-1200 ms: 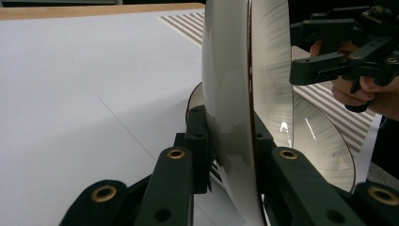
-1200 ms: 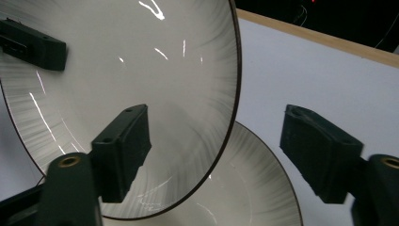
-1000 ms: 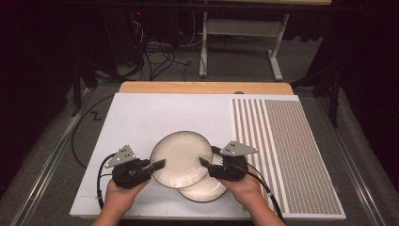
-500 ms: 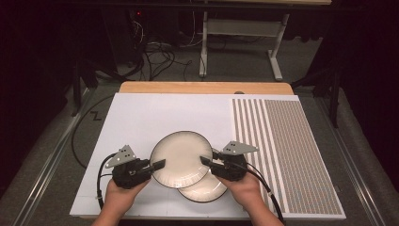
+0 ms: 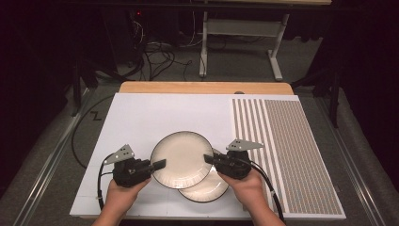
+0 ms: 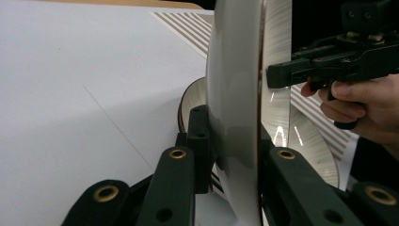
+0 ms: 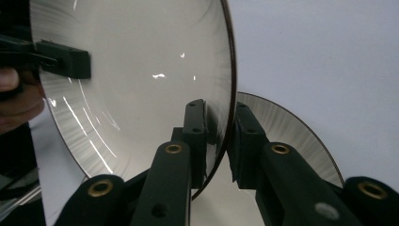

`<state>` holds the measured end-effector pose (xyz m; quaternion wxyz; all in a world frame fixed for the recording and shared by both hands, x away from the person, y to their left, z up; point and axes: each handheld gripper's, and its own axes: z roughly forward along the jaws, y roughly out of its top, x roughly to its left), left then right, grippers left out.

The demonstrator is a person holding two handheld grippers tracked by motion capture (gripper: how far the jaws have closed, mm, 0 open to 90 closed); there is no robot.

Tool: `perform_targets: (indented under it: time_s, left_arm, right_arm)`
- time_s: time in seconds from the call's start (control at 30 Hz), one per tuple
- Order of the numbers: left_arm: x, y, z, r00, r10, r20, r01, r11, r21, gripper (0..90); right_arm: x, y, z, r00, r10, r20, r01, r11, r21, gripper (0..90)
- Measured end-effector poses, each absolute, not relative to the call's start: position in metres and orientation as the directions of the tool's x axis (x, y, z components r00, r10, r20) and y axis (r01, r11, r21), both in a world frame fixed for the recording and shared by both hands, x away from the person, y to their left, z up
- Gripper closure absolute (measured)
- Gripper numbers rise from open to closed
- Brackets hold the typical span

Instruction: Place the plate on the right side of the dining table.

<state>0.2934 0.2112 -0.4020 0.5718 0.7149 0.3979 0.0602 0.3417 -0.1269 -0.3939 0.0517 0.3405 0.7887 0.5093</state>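
Hand-held grippers, left (image 5: 159, 164) and right (image 5: 209, 159), each clamp opposite rims of one cream upper plate (image 5: 181, 157) above the white bench (image 5: 141, 117).

Jaws of both are closed on that plate's edge, left at its left rim, right at its right rim, so the plate lies between them, held about level. A lower plate (image 5: 207, 188) rests on the bench beneath, offset toward the right hand (image 5: 244, 188). Open bench lies ahead and left; a striped mat (image 5: 291, 155) is just right.
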Motion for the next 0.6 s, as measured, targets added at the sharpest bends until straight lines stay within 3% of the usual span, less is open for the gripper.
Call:
perform_targets:
  time_s: [0.6]
  left_arm:
    - [0.292, 0.199, -0.398, 0.674, 0.615, -0.41, 0.501, 0.028, 0.865, 79.7]
  right_arm:
    - [0.338, -0.146, -0.381, -0.755, 0.575, 0.315, 0.504, 0.202, 0.839, 87.1]
